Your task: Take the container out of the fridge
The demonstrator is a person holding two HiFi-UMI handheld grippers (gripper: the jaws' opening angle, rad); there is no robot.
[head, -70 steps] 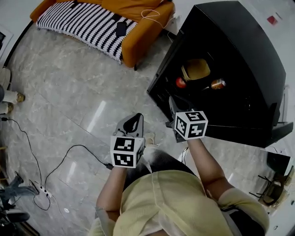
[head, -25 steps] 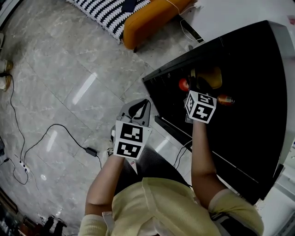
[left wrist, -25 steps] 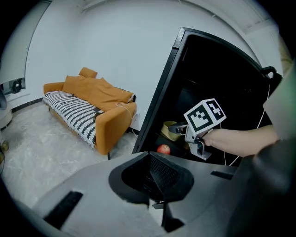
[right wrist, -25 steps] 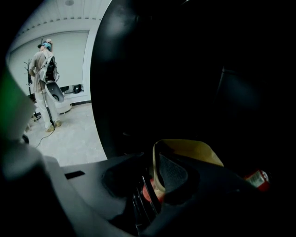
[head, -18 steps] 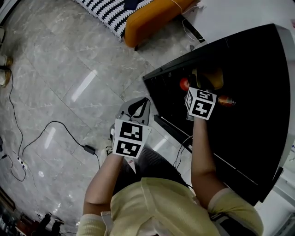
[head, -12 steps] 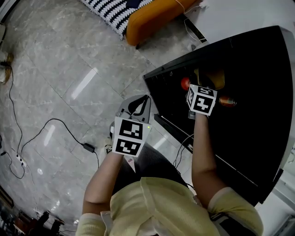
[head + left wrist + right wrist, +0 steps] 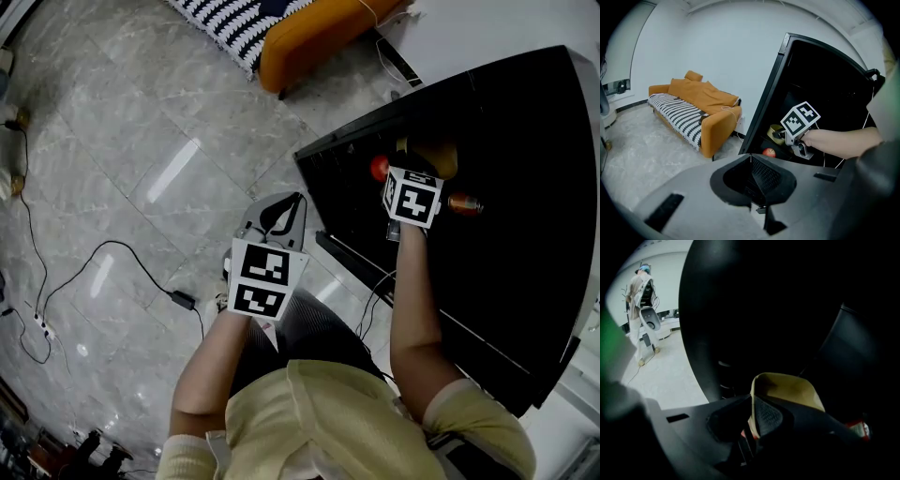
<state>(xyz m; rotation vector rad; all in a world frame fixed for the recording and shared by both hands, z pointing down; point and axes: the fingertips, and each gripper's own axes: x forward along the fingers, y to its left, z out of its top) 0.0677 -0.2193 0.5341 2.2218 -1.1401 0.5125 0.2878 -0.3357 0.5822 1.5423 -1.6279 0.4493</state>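
A yellow container (image 7: 434,154) sits inside the open black fridge (image 7: 525,112), also in the left gripper view (image 7: 776,132). My right gripper (image 7: 412,171) reaches into the fridge, its marker cube covering most of the jaws from above. In the right gripper view the container's thin yellow wall (image 7: 787,389) stands between the two jaws, and the right gripper (image 7: 751,414) is shut on it at the rim. My left gripper (image 7: 279,214) hangs outside the fridge over the floor; the left gripper (image 7: 751,161) has its jaws together and holds nothing.
A red apple (image 7: 379,169) lies left of the container and a can (image 7: 465,203) lies to its right. An orange sofa (image 7: 314,37) with a striped blanket stands behind. Cables (image 7: 112,258) trail over the marble floor. A person (image 7: 640,296) stands far off.
My right gripper has pushed slightly deeper into the fridge, up to the yellow container. The left gripper has stayed almost still beside the fridge.
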